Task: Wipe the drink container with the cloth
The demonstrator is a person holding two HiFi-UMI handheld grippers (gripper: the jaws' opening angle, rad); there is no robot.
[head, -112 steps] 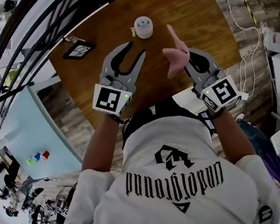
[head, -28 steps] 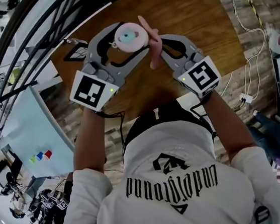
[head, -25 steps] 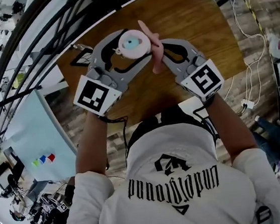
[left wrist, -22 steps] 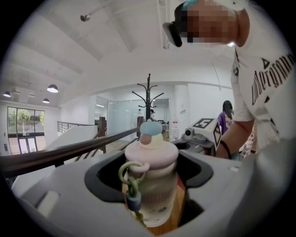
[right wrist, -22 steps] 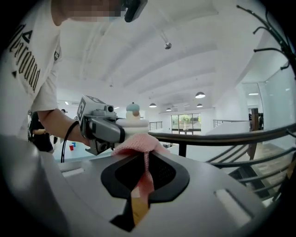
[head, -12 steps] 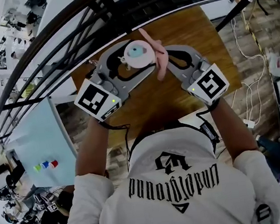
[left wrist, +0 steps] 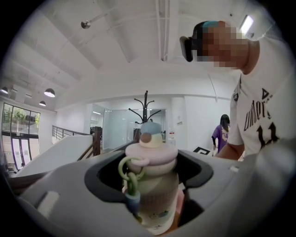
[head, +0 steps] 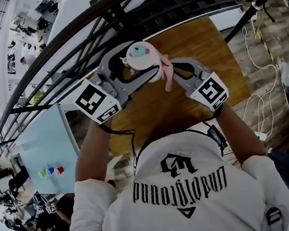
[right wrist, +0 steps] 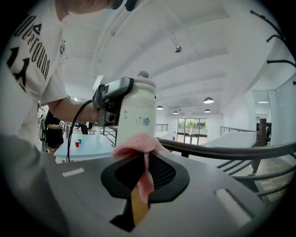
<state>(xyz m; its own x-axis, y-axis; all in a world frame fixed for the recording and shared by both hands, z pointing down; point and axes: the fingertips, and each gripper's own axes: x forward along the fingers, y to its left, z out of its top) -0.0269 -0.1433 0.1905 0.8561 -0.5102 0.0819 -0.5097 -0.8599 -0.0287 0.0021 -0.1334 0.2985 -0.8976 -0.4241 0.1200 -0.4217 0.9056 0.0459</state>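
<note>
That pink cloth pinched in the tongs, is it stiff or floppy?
Probably floppy: the pink cloth droops below the right tongs and bunches up against the drink bottle. It looks thin, so it is likely light and would crumple rather than push anything.

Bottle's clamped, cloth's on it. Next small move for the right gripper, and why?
Probably slide the right gripper along the side of the drink container. Its jaws are shut on the pink cloth, whose bunched end sits against the container's wall, and the left gripper grips the container, so a wiping stroke looks ready.
</note>
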